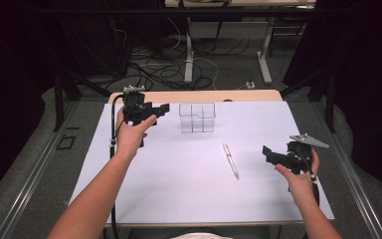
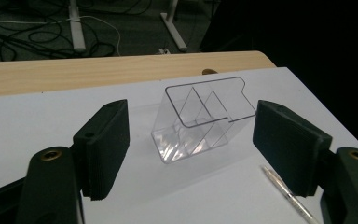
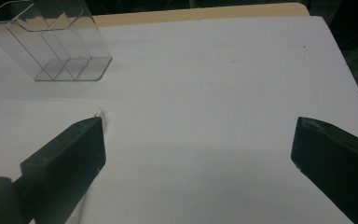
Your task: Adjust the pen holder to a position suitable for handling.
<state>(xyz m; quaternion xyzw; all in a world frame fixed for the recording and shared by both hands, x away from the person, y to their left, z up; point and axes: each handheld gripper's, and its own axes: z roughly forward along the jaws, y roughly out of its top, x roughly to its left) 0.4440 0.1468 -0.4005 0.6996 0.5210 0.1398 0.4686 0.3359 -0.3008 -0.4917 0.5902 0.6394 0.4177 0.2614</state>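
On white sheet [image 1: 179,184]: one clear holder [image 1: 197,117], one pen [image 1: 230,160]; two grippers, left [image 1: 161,109] and right [image 1: 268,154], fingers spread, empty.

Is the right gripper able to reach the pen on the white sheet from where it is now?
Probably yes. The right gripper is open and points toward the pen, which lies alone on the white sheet. The clear holder stands farther back, out of the way.

- Room was pretty dim, with the floor and the sides of the high view nearly black.
- The white table sheet [image 1: 189,169] caught the overhead light and looked washed out (slightly bluish).
- The clear holder [image 2: 200,119] had soft glints at its base.
- Shadows were faint and everything was a bit soft.
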